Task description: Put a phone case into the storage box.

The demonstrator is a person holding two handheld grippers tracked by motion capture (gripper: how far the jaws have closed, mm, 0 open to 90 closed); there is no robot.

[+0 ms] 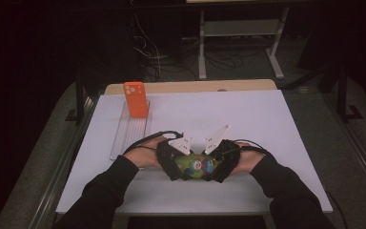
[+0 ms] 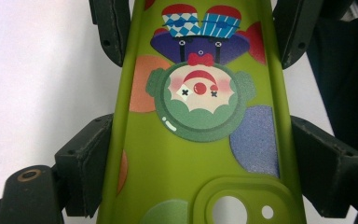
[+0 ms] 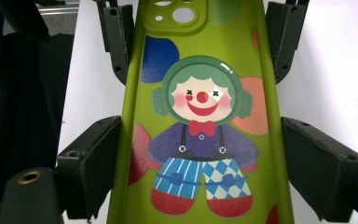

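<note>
A lime-green phone case (image 1: 198, 164) printed with a clown lies level just above the white table (image 1: 257, 119), near its front edge, held end to end between the two grippers. My left gripper (image 1: 174, 163) clamps the camera-hole end; in the left gripper view its black pads (image 2: 91, 161) press both long edges of the case (image 2: 200, 140). My right gripper (image 1: 223, 162) clamps the other end, its pads (image 3: 93, 161) tight against the case (image 3: 200, 140) beside the clown's legs. Each gripper view also shows the other gripper's jaws at the far end of the case.
An orange box (image 1: 136, 99) stands upright at the far end of a clear ribbed tray (image 1: 128, 133) on the table's left side. A wooden board (image 1: 190, 87) runs along the far edge. Dark floor, cables and a desk frame lie beyond.
</note>
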